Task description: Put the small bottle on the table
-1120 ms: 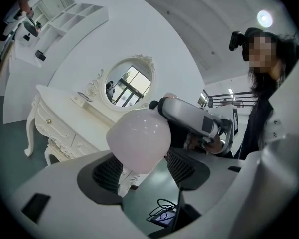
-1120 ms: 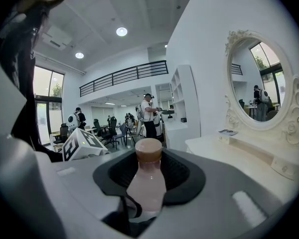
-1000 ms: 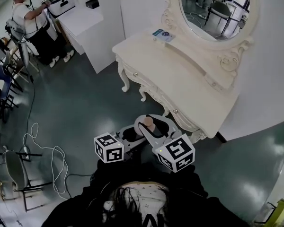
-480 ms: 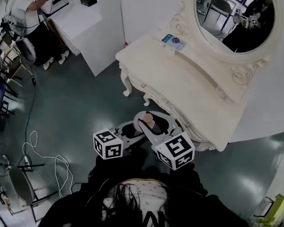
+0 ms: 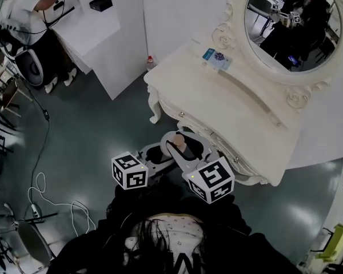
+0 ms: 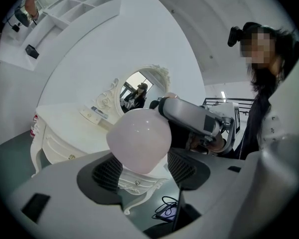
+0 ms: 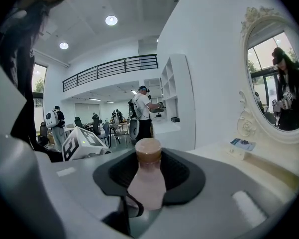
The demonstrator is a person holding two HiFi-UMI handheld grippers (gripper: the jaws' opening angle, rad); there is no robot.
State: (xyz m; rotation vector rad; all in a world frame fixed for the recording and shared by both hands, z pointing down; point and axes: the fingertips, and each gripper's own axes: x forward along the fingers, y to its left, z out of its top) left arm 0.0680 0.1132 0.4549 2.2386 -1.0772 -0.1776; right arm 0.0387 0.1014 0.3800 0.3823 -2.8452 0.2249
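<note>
Both tongs carry the small bottle in front of the white counter.
In the head view both arms reach forward from the lower centre of the frame and meet, nearly level. The left tongs (image 6: 145, 169) and the right tongs (image 7: 149, 173) are both clenched on the small bottle (image 5: 179, 146), one from each side. The bottle is pale pink with a brown cap and stands upright in the right gripper view; what is inside I cannot tell. It hangs over the green floor (image 5: 91, 124), near the front edge of the counter (image 5: 240, 113) but not on it. A blue card (image 5: 217, 59) lies on the counter under the oval mirror (image 5: 291, 16), upper right.
</note>
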